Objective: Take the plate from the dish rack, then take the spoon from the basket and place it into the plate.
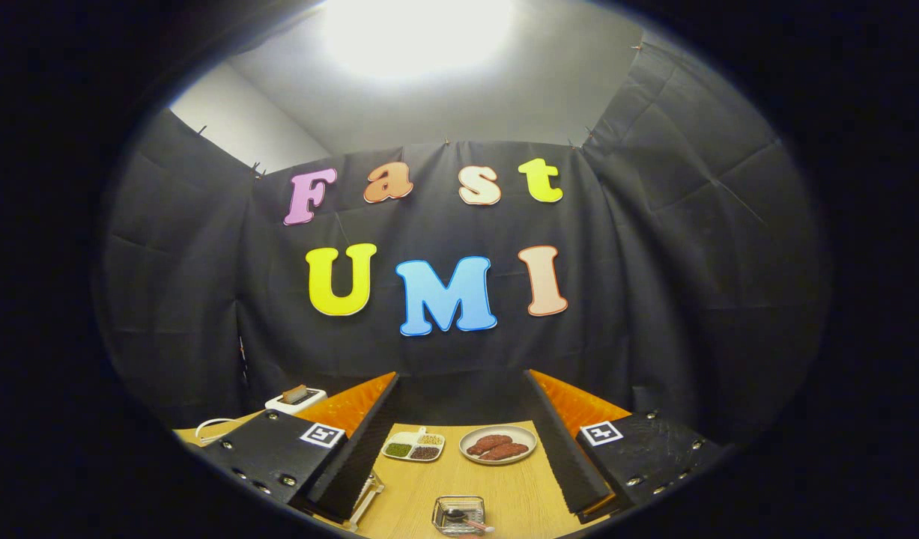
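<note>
The tool (459, 457) hangs above the worktop (504, 486), its 2 fingers (354, 442) spread wide with nothing between them. The basket (459, 515), a clear mesh box, sits at 6 o'clock, near and low between the fingers, with the dark spoon (459, 514) lying inside. A corner of what may be the dish rack (365, 498) peeks out under the left finger at 7 o'clock; I cannot make out the plate to be fetched. The step in hand looks like the approach to the rack: swing toward 7 o'clock, tip down, and keep the fingers apart until they straddle the plate's rim. At 12 o'clock a plate of patties (498, 445) and a divided dish (413, 445) stand clear.
</note>
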Tool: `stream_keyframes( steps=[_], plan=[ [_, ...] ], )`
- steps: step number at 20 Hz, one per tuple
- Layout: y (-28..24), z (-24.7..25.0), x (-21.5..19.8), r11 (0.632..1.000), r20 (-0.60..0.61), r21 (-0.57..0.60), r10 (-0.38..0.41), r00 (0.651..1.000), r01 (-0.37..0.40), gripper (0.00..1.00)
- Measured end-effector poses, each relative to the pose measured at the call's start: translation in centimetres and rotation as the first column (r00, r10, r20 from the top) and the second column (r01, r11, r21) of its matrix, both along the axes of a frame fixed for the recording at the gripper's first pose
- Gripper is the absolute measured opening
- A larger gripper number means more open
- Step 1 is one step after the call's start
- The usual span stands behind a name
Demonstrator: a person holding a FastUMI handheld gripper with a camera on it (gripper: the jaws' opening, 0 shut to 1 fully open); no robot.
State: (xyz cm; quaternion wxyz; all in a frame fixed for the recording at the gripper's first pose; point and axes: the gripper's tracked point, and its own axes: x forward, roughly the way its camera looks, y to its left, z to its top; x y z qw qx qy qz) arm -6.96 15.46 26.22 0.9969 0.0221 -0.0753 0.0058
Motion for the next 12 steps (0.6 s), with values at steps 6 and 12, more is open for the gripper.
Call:
stream_keyframes(
  steps=[6,12],
  plan=[
    [4.8,0.0,1.6,1.0,-0.063,0.004,0.002,0.998,-0.002,0.99],
    [11.4,-1.8,3.6,0.996,-0.229,-0.043,0.066,0.971,-0.077,0.99]
  ],
)
